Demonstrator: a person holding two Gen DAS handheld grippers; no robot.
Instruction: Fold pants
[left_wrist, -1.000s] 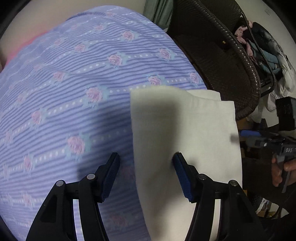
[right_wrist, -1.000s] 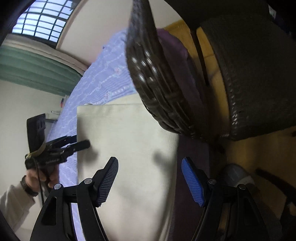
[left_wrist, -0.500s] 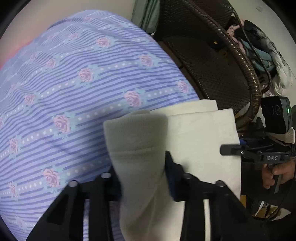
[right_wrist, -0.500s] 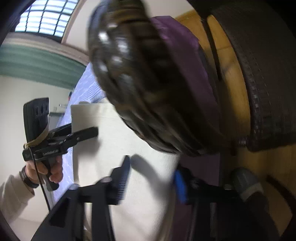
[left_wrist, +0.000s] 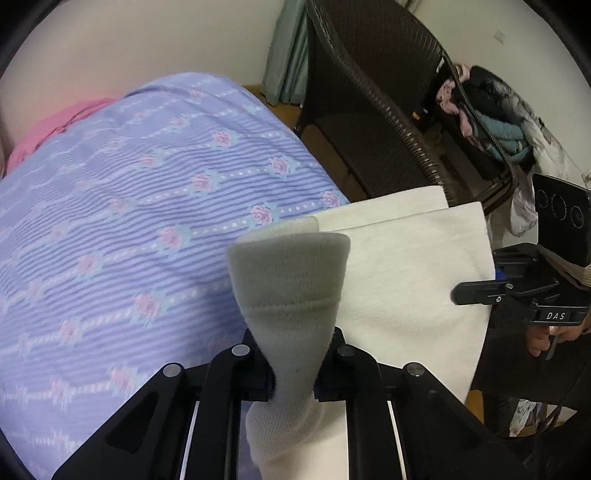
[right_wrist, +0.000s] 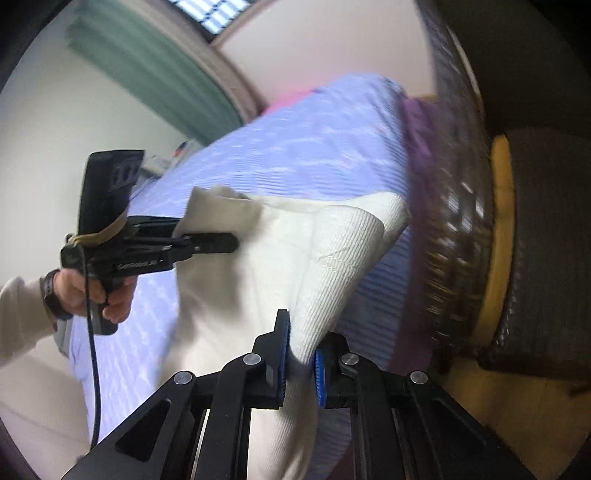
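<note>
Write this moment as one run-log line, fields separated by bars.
stage: lifting hem | left tongs: just closed, pinching cream ribbed knit pants | right tongs: just closed, pinching same pants | surface: lilac floral striped bedsheet

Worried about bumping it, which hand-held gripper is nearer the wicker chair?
Right. The right hand-held gripper pinches the pants beside the wicker chair; the left hand-held gripper grips farther away.

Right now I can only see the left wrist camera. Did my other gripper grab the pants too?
Observer: Yes. The right gripper has just been closing and is shut on a lifted fold of the cream pants.
Operator: What's beside the bed over there?
Observer: A purple cloth sits between the striped bedspread and the wicker chair.
Operator: Any window?
Observer: Yes, a bright window at the top of the right wrist view.
</note>
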